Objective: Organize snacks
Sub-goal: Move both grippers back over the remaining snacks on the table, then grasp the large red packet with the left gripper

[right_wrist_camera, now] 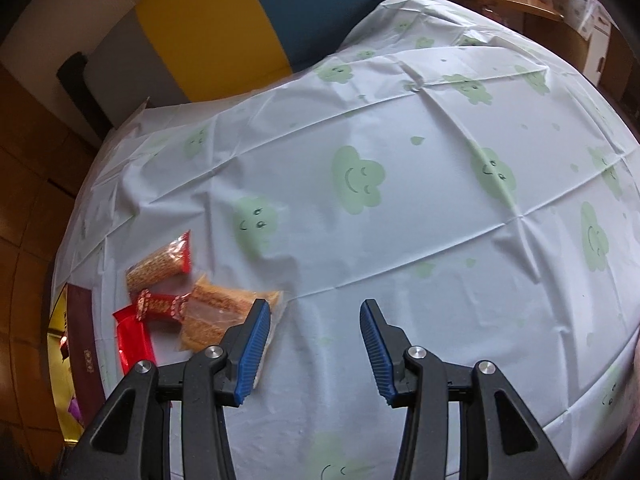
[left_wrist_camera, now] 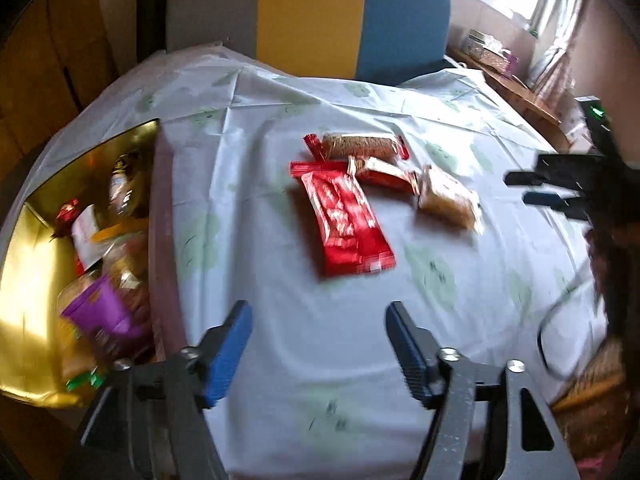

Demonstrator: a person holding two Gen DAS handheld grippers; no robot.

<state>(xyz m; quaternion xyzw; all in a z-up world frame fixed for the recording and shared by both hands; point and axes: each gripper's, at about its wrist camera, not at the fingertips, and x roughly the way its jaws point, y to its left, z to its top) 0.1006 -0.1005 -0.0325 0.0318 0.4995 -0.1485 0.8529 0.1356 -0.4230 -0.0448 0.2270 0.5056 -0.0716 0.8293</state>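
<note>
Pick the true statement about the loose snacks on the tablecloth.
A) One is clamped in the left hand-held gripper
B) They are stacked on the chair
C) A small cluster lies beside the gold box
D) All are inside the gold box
C: the red wrapper and wafer packs lie together on the tablecloth, right of the gold box; both hand-held grippers are empty.

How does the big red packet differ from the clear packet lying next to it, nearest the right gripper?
The big red packet is opaque, flat and long. The clear packet is see-through, shorter and thicker, showing golden-brown snacks. Both lie on the tablecloth, outside the gold box.
</note>
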